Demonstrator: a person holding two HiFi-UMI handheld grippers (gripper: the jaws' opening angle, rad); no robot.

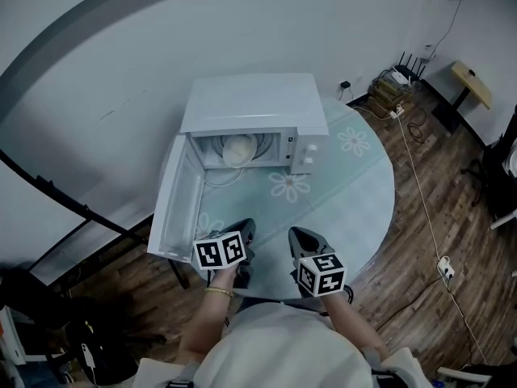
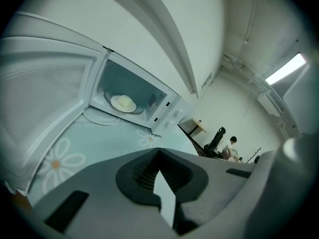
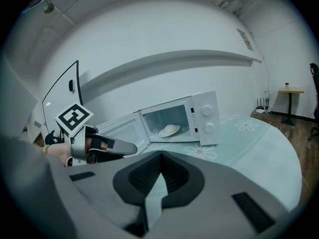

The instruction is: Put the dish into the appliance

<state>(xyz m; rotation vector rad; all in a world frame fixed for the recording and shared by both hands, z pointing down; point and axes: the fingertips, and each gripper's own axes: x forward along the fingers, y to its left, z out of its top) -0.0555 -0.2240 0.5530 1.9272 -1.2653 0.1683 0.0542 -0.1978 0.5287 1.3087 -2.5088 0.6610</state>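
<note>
Dish [image 1: 238, 149] inside microwave [image 1: 250, 103], door [image 1: 179, 204] wide open

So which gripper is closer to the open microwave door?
Left. The left gripper is just beside the free end of the microwave door; the right gripper is further right over the table.

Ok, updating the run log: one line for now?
dish: in microwave | door: open | left gripper: shut, empty | right gripper: shut, empty
</note>
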